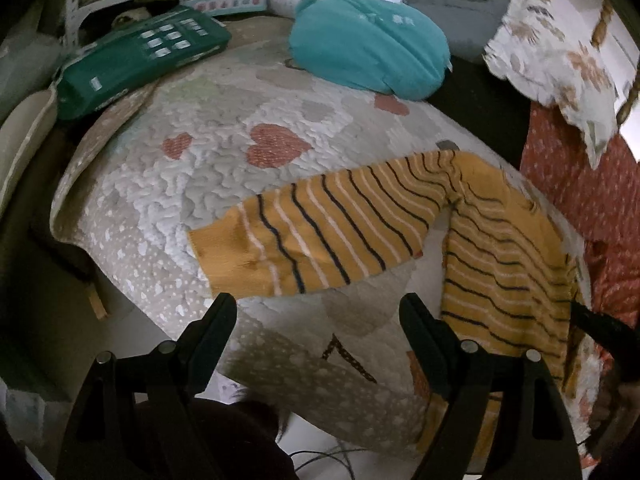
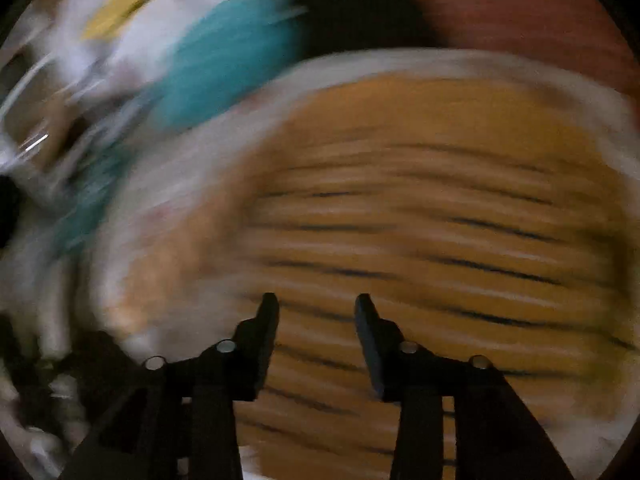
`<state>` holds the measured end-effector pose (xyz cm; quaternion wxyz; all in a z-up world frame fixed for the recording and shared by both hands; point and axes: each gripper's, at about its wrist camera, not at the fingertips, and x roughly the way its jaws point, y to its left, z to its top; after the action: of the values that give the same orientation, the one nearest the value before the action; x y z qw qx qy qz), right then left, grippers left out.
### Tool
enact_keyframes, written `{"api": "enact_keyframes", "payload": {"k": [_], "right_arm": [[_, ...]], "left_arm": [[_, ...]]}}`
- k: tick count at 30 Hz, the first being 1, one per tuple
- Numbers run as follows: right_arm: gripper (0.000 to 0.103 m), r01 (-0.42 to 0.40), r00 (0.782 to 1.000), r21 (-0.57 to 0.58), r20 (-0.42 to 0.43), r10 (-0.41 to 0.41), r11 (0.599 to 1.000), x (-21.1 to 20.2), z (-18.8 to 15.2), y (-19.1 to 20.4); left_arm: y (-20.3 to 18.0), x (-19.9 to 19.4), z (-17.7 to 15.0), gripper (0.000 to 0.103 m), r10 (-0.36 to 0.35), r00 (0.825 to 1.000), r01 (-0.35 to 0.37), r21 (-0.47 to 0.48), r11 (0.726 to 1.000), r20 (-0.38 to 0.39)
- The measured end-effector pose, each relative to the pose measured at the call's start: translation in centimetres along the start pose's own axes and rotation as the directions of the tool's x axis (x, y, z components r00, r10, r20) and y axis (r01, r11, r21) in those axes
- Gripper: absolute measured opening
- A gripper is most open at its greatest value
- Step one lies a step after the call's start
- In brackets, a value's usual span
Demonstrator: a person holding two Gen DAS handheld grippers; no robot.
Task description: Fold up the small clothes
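Observation:
A small mustard-yellow sweater (image 1: 500, 256) with dark and white stripes lies flat on a quilted play mat (image 1: 224, 168). One sleeve (image 1: 312, 240) stretches out to the left. My left gripper (image 1: 318, 308) is open and empty, just in front of the sleeve's cuff, above the mat. In the blurred right wrist view the sweater (image 2: 420, 220) fills the frame. My right gripper (image 2: 316, 304) is open and empty above the sweater's body. A dark gripper part (image 1: 600, 332) shows at the sweater's right edge in the left wrist view.
A teal cushion (image 1: 368, 44) and a green toy phone (image 1: 140, 60) lie at the mat's far edge. A grey case (image 1: 456, 8) and a floral pillow (image 1: 560, 60) are at the back right. A red dotted fabric (image 1: 580, 192) lies right of the mat.

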<state>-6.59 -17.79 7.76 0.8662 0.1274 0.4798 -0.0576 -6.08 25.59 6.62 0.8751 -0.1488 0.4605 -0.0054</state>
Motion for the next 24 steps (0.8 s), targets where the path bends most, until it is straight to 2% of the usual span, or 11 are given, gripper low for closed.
{"api": "enact_keyframes", "payload": {"k": [1,2,3,7,10,13,14,15,19,22,24], "right_arm": [[0.049,0.114,0.993,0.042,0.015,-0.115,0.993,-1.0,-0.6,-3.8],[0.051,0.239,0.970,0.097,0.011,-0.241,0.966,-2.0,-1.4,-8.4],[0.052,0.273,0.961,0.135,0.003,-0.276,0.952,-2.5,-1.8,-10.7],[0.052,0.232,0.972,0.232,-0.033,-0.231,0.945,-2.5,-4.1,-16.5],[0.055,0.168,0.986,0.185,-0.011,-0.169,0.968,-1.5,-4.8,-15.7],[0.056,0.232,0.973,0.069,-0.016,-0.231,0.970,0.7,-5.0,-13.7],[0.035,0.262,0.965,0.031,-0.028,-0.261,0.965,1.5,-5.0,-13.2],[0.006,0.284,0.958,0.016,-0.046,-0.283,0.959,2.2,-5.1,-13.2],[0.005,0.274,0.961,0.167,-0.002,-0.278,0.947,-0.4,-4.6,-17.4],[0.005,0.330,0.934,0.331,0.019,-0.356,0.884,-3.2,-3.9,-23.1],[0.007,0.390,0.903,0.444,-0.013,-0.430,0.806,-4.7,-3.6,-27.0]], "left_arm": [[-0.4,0.2,-0.1,0.083,0.004,1.000,-0.004,0.010,1.000,-0.007],[-0.8,0.3,-0.1,0.083,0.005,1.000,-0.005,0.016,1.000,-0.014],[-1.1,0.6,-0.1,0.083,0.006,1.000,-0.006,0.017,1.000,-0.024],[-2.0,1.6,-0.1,0.083,0.011,0.997,-0.011,0.000,1.000,-0.075],[-2.8,2.1,-0.2,0.083,0.029,0.994,-0.030,-0.007,1.000,-0.106],[-3.7,2.5,-0.5,0.083,0.064,0.990,-0.062,0.016,0.998,-0.124],[-4.0,2.5,-0.6,0.083,0.074,0.989,-0.071,0.026,0.997,-0.127],[-4.3,2.6,-0.7,0.083,0.084,0.988,-0.080,0.039,0.996,-0.129],[-5.3,2.8,-1.0,0.083,0.103,0.985,-0.093,0.077,0.993,-0.139],[-5.6,3.1,-0.9,0.083,0.087,0.985,-0.076,0.073,0.994,-0.150],[-5.8,3.4,-0.8,0.083,0.075,0.984,-0.065,0.069,0.996,-0.161]]}}
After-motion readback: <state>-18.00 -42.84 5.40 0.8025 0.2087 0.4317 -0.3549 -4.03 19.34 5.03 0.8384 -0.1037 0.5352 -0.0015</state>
